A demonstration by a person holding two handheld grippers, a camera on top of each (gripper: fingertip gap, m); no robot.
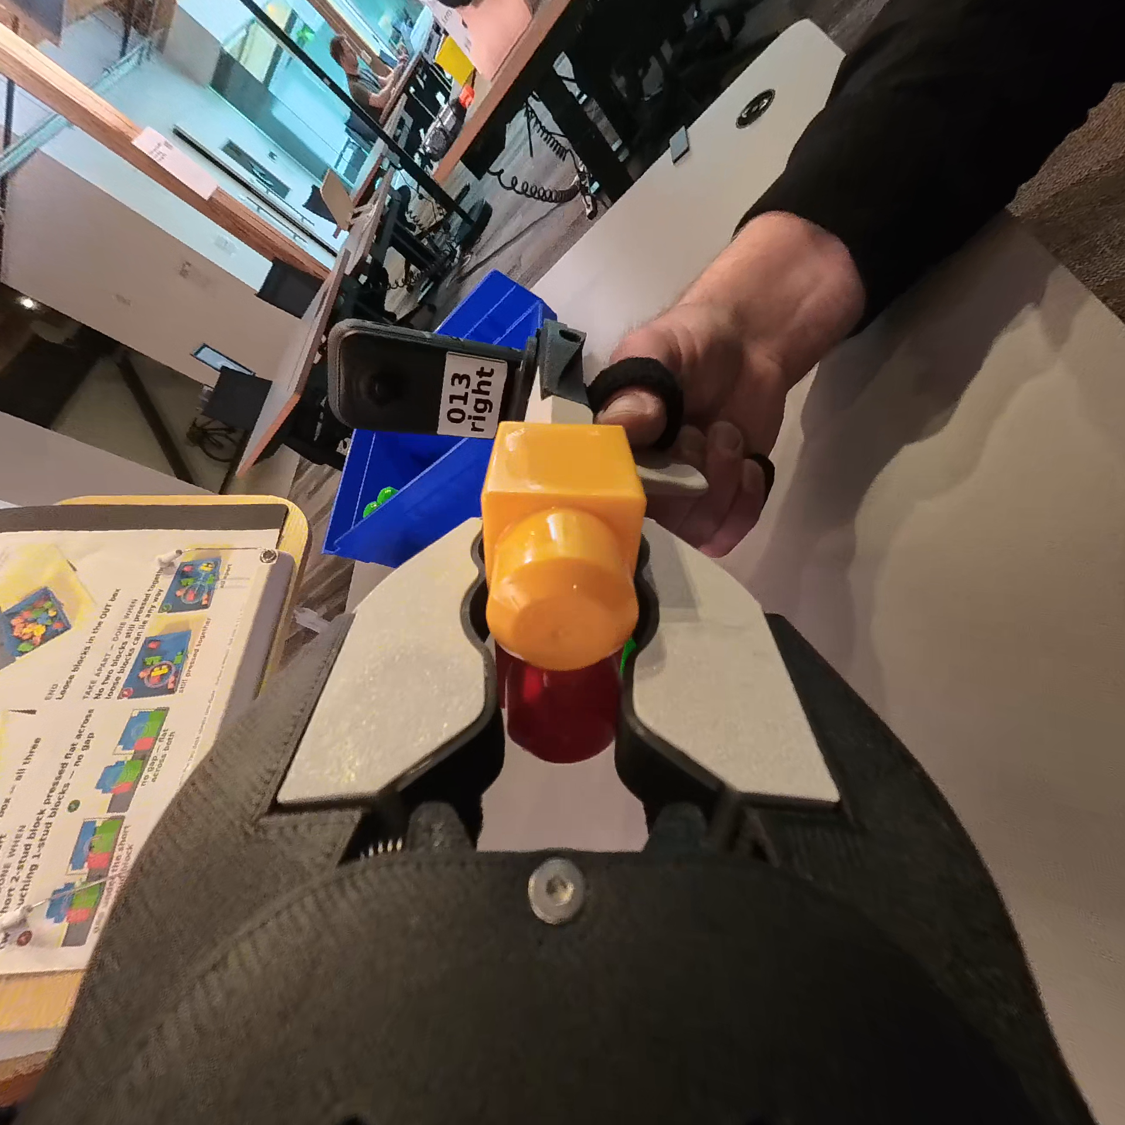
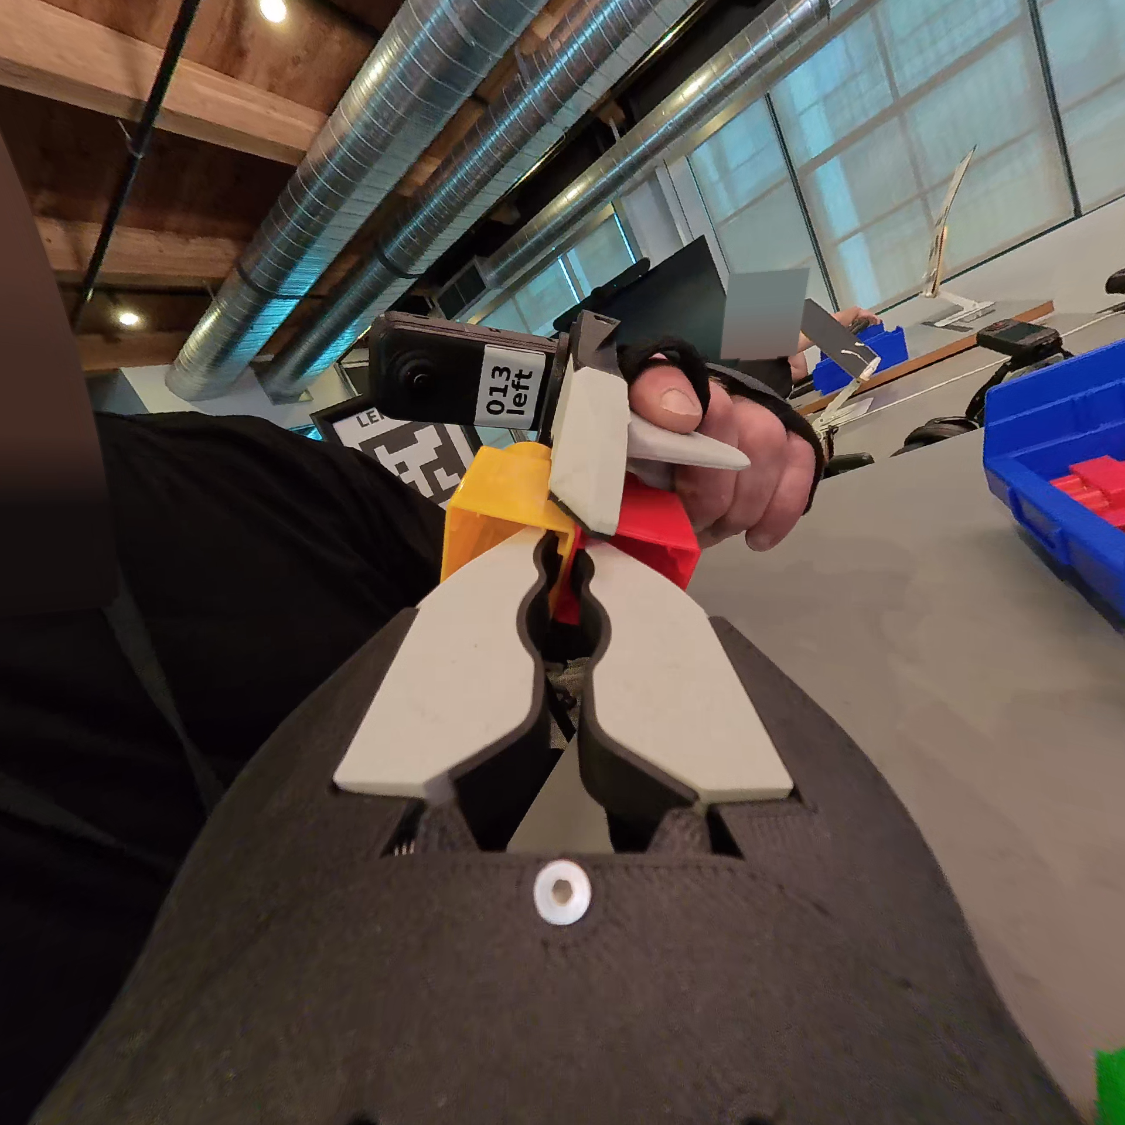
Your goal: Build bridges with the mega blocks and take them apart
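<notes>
1. Centre stage is the yellow block (image 1: 563, 481), one stud, with a red block (image 1: 557, 709) right against it, and both are lifted off the grey table (image 1: 949, 487) between the two tools. Only a sliver of green (image 1: 627, 654) peeks out beside them; what it belongs to I cannot tell.

2. The left gripper (image 1: 561, 584) has its fingers (image 1: 420, 615) clamped on the yellow block's sides, stud pointing back at the camera. That looks like a bracing hold, keeping the piece from turning.

3. The right gripper (image 2: 563, 551) comes in from the opposite end, jaws nearly together, nipping the thin open-bottom walls where yellow (image 2: 487, 523) meets red (image 2: 660, 536). Pinching that seam reads as either pressing the two tight or prying them apart; which one is not clear from here.

4. Both hands face each other, so any pull or push runs straight along the blocks.

5. Further out, a blue bin (image 1: 426, 487) with green pieces sits behind, and another blue bin (image 2: 1059, 426) holds red blocks (image 2: 1096, 487), handy for parts.

6. An instruction sheet (image 1: 122, 700) lies at the left.
</notes>
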